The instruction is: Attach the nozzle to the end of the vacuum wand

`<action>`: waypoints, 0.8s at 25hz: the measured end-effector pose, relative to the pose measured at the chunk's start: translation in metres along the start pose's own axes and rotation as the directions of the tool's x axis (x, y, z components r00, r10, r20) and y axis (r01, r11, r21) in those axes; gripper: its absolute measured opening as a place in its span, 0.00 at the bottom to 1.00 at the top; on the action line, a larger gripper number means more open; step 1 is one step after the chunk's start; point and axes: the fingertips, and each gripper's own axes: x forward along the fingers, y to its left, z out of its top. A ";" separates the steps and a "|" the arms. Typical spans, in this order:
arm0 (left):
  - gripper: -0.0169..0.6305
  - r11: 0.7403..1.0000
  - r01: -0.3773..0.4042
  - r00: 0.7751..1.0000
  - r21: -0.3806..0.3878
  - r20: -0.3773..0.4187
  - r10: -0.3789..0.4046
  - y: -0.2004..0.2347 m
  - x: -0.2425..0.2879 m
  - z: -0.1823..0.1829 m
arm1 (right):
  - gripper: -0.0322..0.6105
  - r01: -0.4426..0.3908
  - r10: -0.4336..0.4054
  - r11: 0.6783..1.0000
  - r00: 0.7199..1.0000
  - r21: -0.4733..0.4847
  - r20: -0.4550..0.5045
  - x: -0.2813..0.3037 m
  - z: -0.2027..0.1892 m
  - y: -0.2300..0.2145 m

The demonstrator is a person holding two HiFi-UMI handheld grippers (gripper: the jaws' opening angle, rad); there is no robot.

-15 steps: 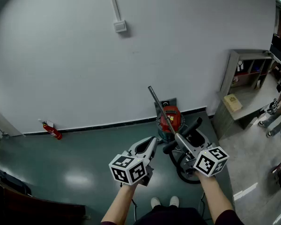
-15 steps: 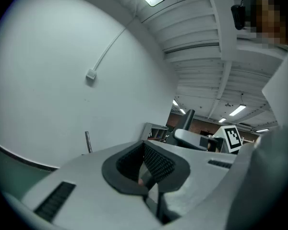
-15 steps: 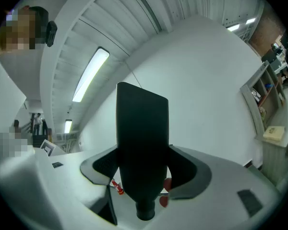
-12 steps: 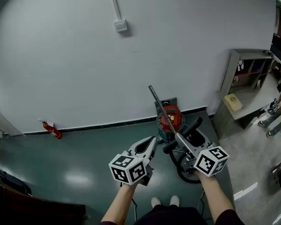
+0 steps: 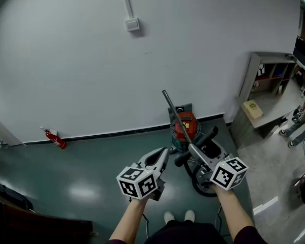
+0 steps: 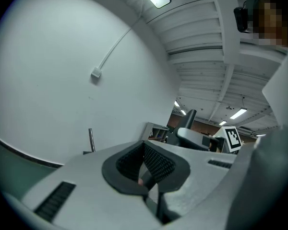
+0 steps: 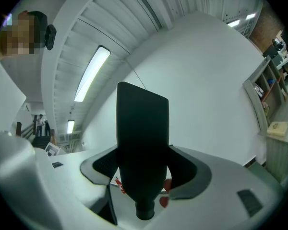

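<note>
A black tapered nozzle stands between the jaws of my right gripper, which is shut on it. In the head view the nozzle sticks out past that gripper, just right of the wand. The metal vacuum wand rises at a slant from the red vacuum cleaner by the wall, its top end bare. My left gripper is held left of the wand, shut and empty. In the left gripper view the pads meet, and the wand shows beyond.
A red fire extinguisher lies at the wall's foot on the left. A grey shelf unit and a bench with a cardboard box stand at the right. A black hose coils on the floor by the person's shoes.
</note>
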 end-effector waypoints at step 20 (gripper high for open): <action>0.03 0.998 0.033 0.999 -0.048 -0.035 -0.035 0.044 -0.013 -0.012 | 0.53 0.075 -0.076 0.995 0.997 0.063 0.011 0.019 -0.025 -0.003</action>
